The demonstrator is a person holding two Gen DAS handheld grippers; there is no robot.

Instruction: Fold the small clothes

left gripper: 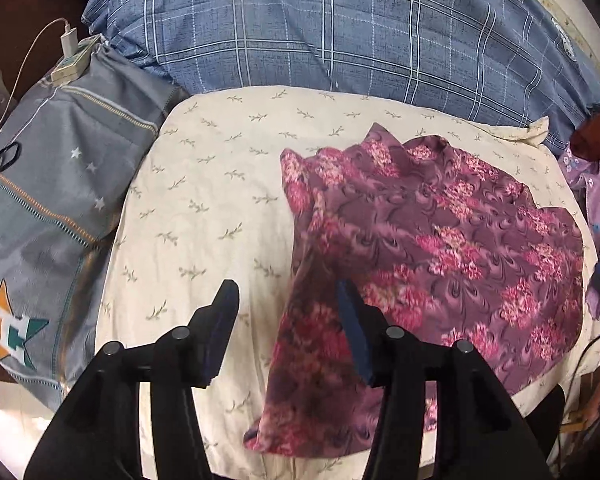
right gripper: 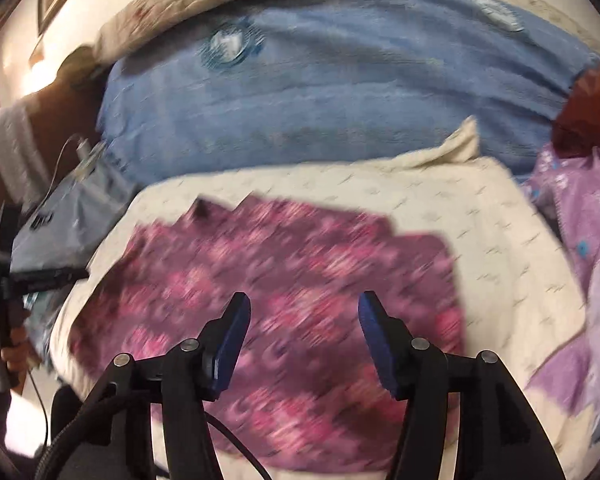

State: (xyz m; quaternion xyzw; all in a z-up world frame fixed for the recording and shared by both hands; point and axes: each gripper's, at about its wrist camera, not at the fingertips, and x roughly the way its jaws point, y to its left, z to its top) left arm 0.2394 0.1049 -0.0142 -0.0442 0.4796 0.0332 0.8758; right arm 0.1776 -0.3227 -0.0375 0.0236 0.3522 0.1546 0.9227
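A purple garment with pink flowers (left gripper: 452,248) lies folded on a cream pillow with a small leaf print (left gripper: 204,200). Its near left corner hangs toward the pillow's front edge. My left gripper (left gripper: 288,292) hovers above that left edge, open, with nothing between its fingers. In the blurred right wrist view the same garment (right gripper: 292,292) spreads across the cream pillow (right gripper: 500,240). My right gripper (right gripper: 304,304) is above the garment's middle, open and holding nothing. The left gripper (right gripper: 52,274) shows at the far left there, held by a hand (right gripper: 14,354).
A blue plaid quilt (left gripper: 340,40) is bunched behind the pillow. A grey star-print pillow (left gripper: 60,184) with a charger and cable (left gripper: 70,54) lies to the left. A lilac flowered garment (right gripper: 592,240) and a dark red cloth (right gripper: 588,104) lie to the right.
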